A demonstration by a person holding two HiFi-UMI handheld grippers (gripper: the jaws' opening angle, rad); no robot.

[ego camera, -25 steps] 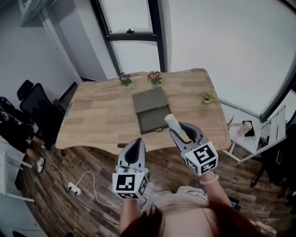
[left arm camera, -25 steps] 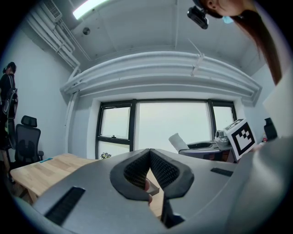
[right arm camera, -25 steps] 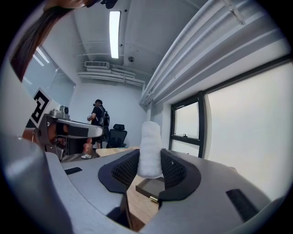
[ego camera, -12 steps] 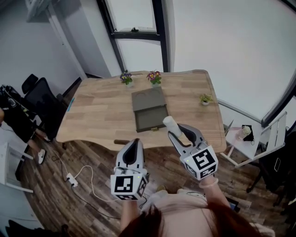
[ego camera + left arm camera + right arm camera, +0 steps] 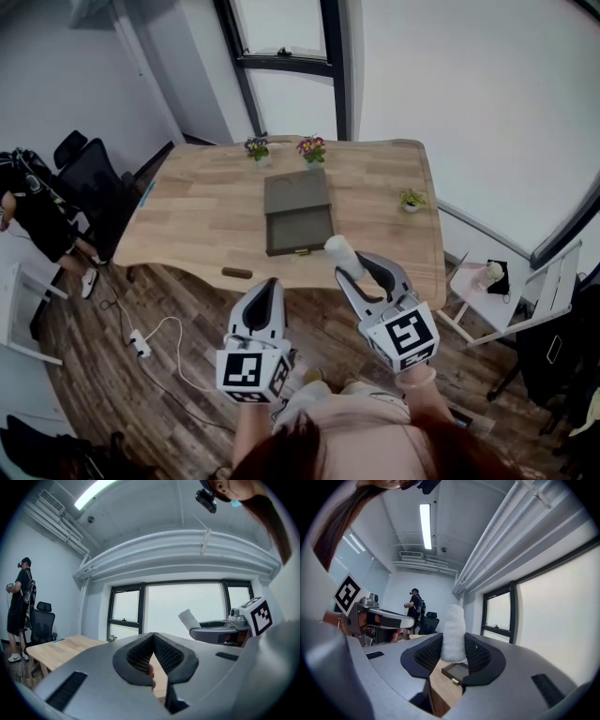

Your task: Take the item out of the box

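A dark, flat box [image 5: 299, 215] lies open on the wooden table [image 5: 206, 211], its lid folded back toward the window; part of it shows between the jaws in the right gripper view [image 5: 457, 671]. My right gripper [image 5: 349, 262] is shut on a white rolled item [image 5: 341, 253], which stands up between the pads [image 5: 453, 633]. It hovers near the table's front edge, below the box. My left gripper [image 5: 267, 292] is shut with nothing in it [image 5: 153, 654], held over the floor in front of the table.
Two small flower pots [image 5: 256, 148] [image 5: 311, 149] stand at the table's far edge, a small plant [image 5: 409, 199] at the right. A dark small object [image 5: 235, 273] lies at the front edge. A person [image 5: 37, 214] and office chair [image 5: 92, 185] are at left; a white side table [image 5: 487, 277] at right.
The view has drifted back from the table, so both grippers sit lower and farther from the box. The right gripper still holds the white roll. A person has come into view at left.
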